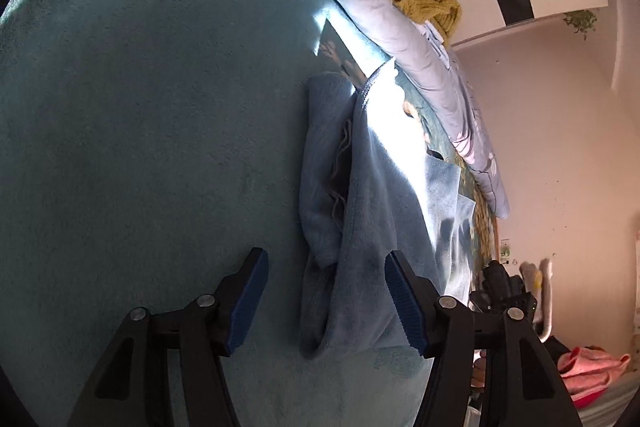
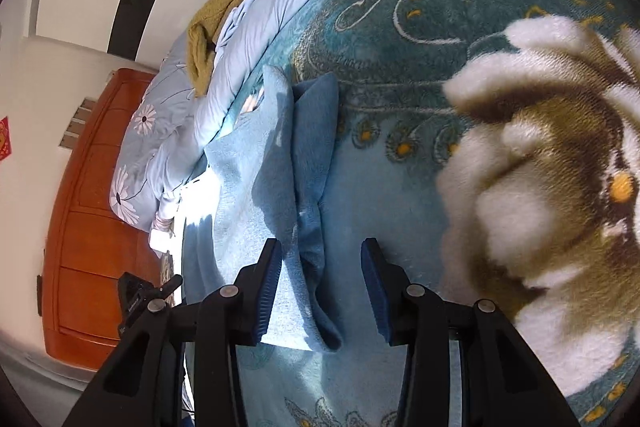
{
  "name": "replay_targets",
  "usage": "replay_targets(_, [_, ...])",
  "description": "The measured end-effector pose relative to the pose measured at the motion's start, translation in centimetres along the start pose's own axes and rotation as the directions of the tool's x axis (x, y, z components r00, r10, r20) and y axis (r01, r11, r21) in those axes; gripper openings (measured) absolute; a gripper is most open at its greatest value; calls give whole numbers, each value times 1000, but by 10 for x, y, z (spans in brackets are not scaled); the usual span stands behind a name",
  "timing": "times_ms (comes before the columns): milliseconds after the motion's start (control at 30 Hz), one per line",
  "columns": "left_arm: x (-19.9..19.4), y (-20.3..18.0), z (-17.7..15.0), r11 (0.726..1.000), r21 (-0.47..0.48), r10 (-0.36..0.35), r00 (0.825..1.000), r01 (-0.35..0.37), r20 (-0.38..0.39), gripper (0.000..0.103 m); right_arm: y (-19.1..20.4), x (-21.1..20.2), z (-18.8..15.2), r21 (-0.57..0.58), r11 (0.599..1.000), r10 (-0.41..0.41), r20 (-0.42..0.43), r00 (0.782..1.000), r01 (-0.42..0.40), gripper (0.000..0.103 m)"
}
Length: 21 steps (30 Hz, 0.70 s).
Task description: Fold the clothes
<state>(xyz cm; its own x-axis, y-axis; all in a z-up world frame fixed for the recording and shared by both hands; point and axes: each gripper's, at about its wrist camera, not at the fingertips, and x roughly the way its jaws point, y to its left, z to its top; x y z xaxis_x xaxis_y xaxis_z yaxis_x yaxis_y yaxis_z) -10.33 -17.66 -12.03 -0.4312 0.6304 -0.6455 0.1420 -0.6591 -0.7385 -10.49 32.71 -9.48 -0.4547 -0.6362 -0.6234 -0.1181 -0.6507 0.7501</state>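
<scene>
A light blue fleece garment point(image 1: 360, 211) lies folded lengthwise on the teal floral blanket point(image 1: 140, 147). My left gripper point(image 1: 326, 301) is open, its fingers astride the garment's near end, with nothing held. In the right wrist view the same garment point(image 2: 288, 187) runs away from me in a long folded strip. My right gripper point(image 2: 320, 291) is open and empty, its fingers either side of the garment's folded edge. The other gripper point(image 2: 138, 297) shows at the lower left of that view.
A pale blue flowered quilt point(image 2: 192, 99) lies bunched along the bed's far side, with a mustard knit garment point(image 2: 208, 39) on it. An orange wooden cabinet point(image 2: 92, 211) stands beyond the bed. A pink cloth point(image 1: 588, 367) lies at the lower right.
</scene>
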Motion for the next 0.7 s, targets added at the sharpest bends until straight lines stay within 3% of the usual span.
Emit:
replay_targets(200, [13,-5,-8,998,-33,-51,999,51,-15,62,17,23,-4,-16,1000,19,-6,1000,-19,42])
replay_targets(233, [13,-6,-9,999,-35,-38,999,38,-5,60,15,22,-5,-3,1000,24,4,1000,-24,35])
replay_targets(267, [14,-8,-10,999,-37,-25,1000,25,6,49,13,22,-5,18,999,34,10,999,-34,29])
replay_targets(300, [14,-9,-10,999,-40,-12,1000,13,16,32,9,21,-5,50,997,51,11,999,-51,20])
replay_targets(367, [10,-10,-14,998,-53,-20,999,21,31,13,7,20,-5,82,994,74,13,997,-75,15])
replay_targets(533, [-13,-23,-34,996,-43,-74,995,77,62,9,22,-1,-12,39,993,113,49,992,-115,11])
replay_targets(700, [-47,-24,-85,994,-9,-107,993,108,47,9,22,-44,-50,-22,990,137,50,989,-136,11])
